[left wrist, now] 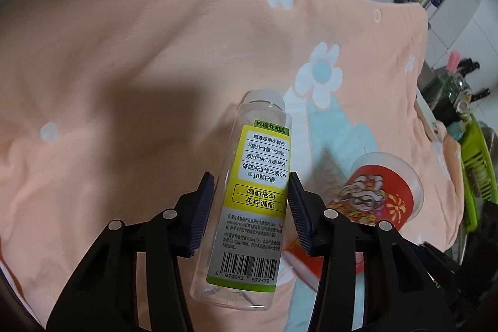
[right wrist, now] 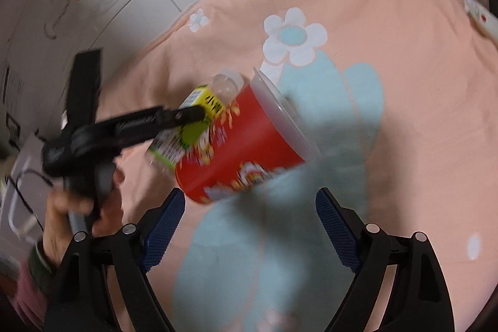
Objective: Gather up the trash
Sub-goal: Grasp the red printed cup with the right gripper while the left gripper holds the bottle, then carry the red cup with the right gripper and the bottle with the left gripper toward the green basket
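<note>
A clear plastic bottle (left wrist: 249, 192) (yellow label, empty) sits clamped between the pads of the left gripper (left wrist: 251, 209) above a peach flowered cloth (left wrist: 124, 52). The right gripper (right wrist: 247, 234), jaws wide and empty, hovers near a red cup (right wrist: 249, 145) lying on its side.

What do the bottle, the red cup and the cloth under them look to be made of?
Bottle: clear glossy plastic, probably; the cloth shows through it, and it carries a printed yellow-green label. Cup: frosted translucent plastic at the rim, with a red printed wrap that could be paper or film. Cloth: soft peach fabric, matte and slightly fuzzy, wrinkled, with white flowers.
</note>
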{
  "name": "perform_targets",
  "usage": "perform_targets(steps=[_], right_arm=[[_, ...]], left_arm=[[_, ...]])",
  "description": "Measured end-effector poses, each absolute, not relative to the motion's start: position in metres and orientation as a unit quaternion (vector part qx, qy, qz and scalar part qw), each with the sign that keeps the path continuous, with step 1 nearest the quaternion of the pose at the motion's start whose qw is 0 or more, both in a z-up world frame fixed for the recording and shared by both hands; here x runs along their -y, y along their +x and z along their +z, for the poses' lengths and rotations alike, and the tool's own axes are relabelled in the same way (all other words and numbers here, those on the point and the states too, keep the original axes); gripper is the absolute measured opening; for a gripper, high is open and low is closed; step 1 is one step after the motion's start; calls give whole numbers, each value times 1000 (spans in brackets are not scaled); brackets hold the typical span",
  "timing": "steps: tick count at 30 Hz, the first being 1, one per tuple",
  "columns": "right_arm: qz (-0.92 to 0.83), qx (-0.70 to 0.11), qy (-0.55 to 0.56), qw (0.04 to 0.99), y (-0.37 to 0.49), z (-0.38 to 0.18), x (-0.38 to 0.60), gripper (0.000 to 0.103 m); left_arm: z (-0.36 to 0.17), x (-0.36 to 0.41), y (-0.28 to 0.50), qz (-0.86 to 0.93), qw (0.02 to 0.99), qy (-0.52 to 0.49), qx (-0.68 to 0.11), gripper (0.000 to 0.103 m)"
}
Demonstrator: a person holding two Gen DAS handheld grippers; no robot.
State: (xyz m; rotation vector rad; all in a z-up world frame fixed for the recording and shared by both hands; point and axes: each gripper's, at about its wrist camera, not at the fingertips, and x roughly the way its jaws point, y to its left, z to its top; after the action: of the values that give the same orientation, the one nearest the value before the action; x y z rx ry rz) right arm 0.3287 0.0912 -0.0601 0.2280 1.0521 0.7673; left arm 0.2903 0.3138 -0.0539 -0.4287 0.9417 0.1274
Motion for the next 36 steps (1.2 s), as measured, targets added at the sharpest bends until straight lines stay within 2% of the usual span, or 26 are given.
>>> perform_targets(steps=[11, 20, 24, 36], right_arm=[[299, -537, 258, 745, 365, -87, -102, 82], [264, -534, 314, 739, 380, -96, -115, 81], [259, -533, 322, 738, 386, -98, -112, 76], [292, -517, 278, 755, 365, -82, -77, 75]], left_arm=[[-54, -322, 278, 66, 868, -213, -443, 46], [-57, -323, 280, 59, 869, -209, -445, 46], [-57, -324, 282, 58, 869, -206, -446, 47], [-59, -311, 293, 67, 871, -163, -458, 49]])
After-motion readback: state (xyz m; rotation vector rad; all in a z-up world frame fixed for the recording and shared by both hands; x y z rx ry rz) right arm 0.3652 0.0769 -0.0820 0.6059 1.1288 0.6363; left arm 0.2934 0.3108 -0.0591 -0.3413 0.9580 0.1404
